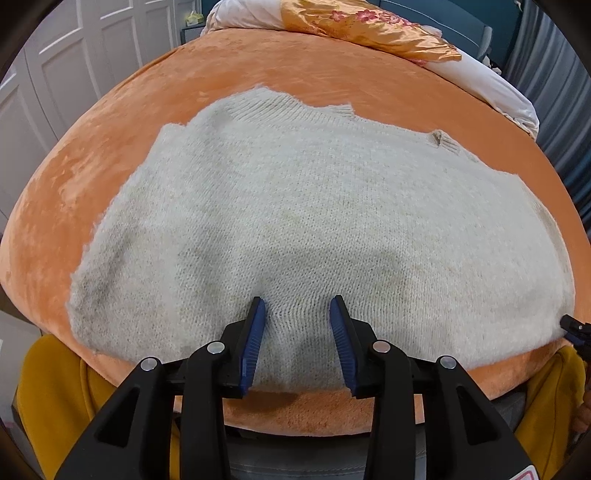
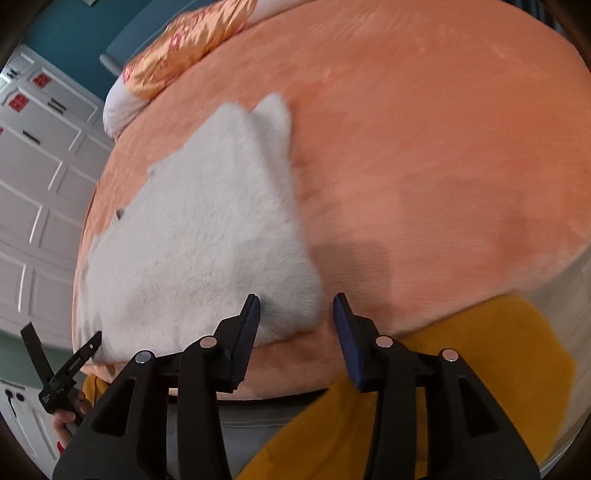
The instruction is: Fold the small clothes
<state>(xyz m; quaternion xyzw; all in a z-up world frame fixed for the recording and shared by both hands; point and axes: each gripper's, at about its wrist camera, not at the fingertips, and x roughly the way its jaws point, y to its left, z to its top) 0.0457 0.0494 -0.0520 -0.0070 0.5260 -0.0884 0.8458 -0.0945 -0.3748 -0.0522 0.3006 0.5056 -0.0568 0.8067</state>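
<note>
A cream knitted sweater lies spread flat on the orange bed cover. My left gripper is open above the sweater's near edge, with nothing between its blue pads. The right gripper's tip shows at the right edge of the left wrist view. In the right wrist view the sweater is blurred and lies to the left. My right gripper is open and empty over the sweater's near right corner. The left gripper shows at the lower left, open, held by a hand.
A gold floral pillow and white bedding lie at the far end of the bed. White cabinet doors stand on the left. The person's yellow top is at the bed's near edge.
</note>
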